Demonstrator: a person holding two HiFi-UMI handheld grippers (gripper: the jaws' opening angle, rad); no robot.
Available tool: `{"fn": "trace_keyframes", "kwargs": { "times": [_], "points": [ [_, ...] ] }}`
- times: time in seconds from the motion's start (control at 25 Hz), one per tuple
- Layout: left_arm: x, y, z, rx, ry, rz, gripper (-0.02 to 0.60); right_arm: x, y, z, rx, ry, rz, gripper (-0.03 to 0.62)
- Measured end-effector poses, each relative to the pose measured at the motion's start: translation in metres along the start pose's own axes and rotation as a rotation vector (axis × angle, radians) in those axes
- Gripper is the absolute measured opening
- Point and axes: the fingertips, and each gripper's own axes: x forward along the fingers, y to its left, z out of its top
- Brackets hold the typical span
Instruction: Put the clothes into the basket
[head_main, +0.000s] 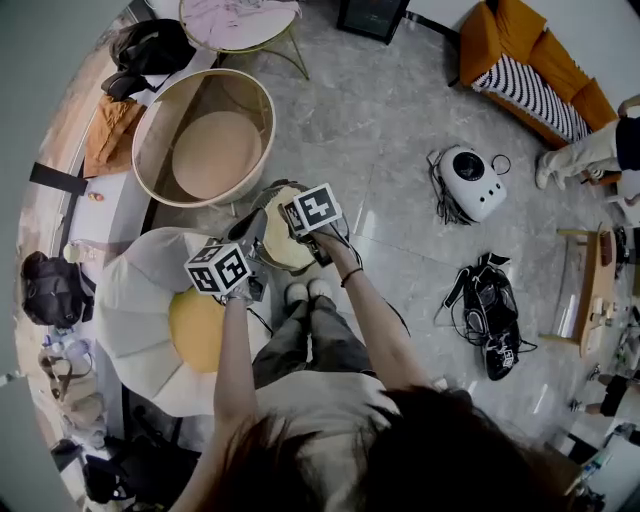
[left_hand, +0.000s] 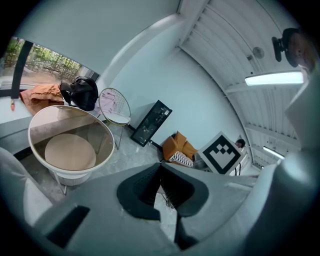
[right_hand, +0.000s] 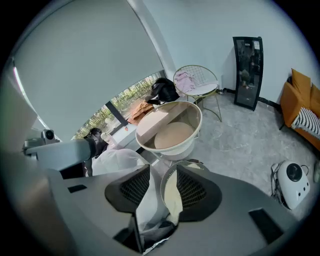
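The right gripper (right_hand: 162, 170) hangs with its jaws parted, and a pale cloth (right_hand: 150, 207) lies slack between them at the rim of a small round basket (right_hand: 162, 181), low in the frame. The left gripper (left_hand: 160, 167) is clenched on nothing. Beyond, a large empty tub (head_main: 255, 150) stands upper left, with pink clothes (head_main: 240, 18) heaped on a wire chair (head_main: 270, 42) at top. The fabric looks light and limp and is likely to drape and snag on the rim. A bunched fold offers the surest hold.
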Motion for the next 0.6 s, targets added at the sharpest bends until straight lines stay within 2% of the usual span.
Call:
{"fn": "trace_keyframes", "kwargs": {
  "times": [0.28,0.6],
  "points": [
    [0.002,0.01,-0.005,-0.029,0.003,0.026,0.011,0.008,-0.003,-0.005,0.017,0.015,0.02,0.138],
    [0.006,0.01,-0.013,-0.04,0.013,0.029,0.011,0.008,-0.008,-0.005,0.022,0.0,-0.001,0.138]
  ]
}}
